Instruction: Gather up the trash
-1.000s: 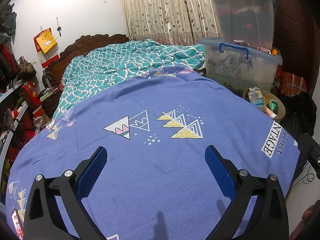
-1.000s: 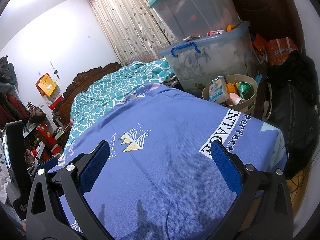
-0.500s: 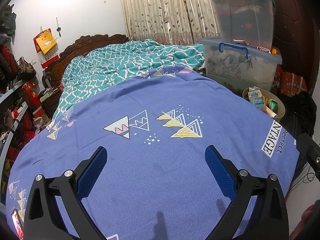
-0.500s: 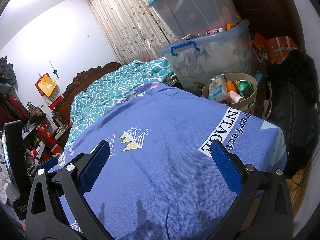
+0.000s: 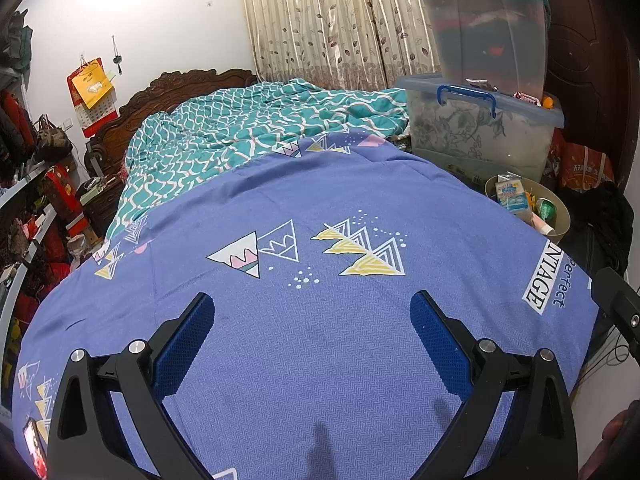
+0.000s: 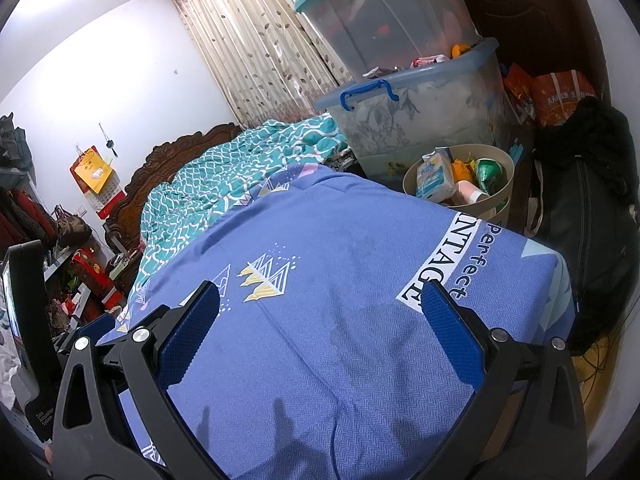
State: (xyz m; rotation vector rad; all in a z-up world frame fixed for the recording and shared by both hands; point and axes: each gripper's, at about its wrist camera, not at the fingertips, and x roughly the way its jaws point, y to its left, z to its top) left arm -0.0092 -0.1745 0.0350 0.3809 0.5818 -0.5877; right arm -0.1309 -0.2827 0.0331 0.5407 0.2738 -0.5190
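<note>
Both claws — left claw (image 5: 312, 306), right claw (image 6: 320, 294) — gape wide, empty, above bedsheet (image 6: 340, 320) lettered "Perfect".

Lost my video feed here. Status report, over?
Left gripper open, empty. Right gripper open, empty. Both over blue bedspread; no trash on it. Beige bin beside bed holds trash. Nothing blocking.

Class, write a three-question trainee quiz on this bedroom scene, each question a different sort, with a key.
1. True or false: the left gripper holds trash.
2. Where does the round beige waste bin stand?
A) on the blue patterned bedspread
B) on the floor beside the bed
C) on the clear lidded storage box
3. Fill in: the right gripper's jaws are ____.

Key: 1 false; 2 B; 3 open.
</note>
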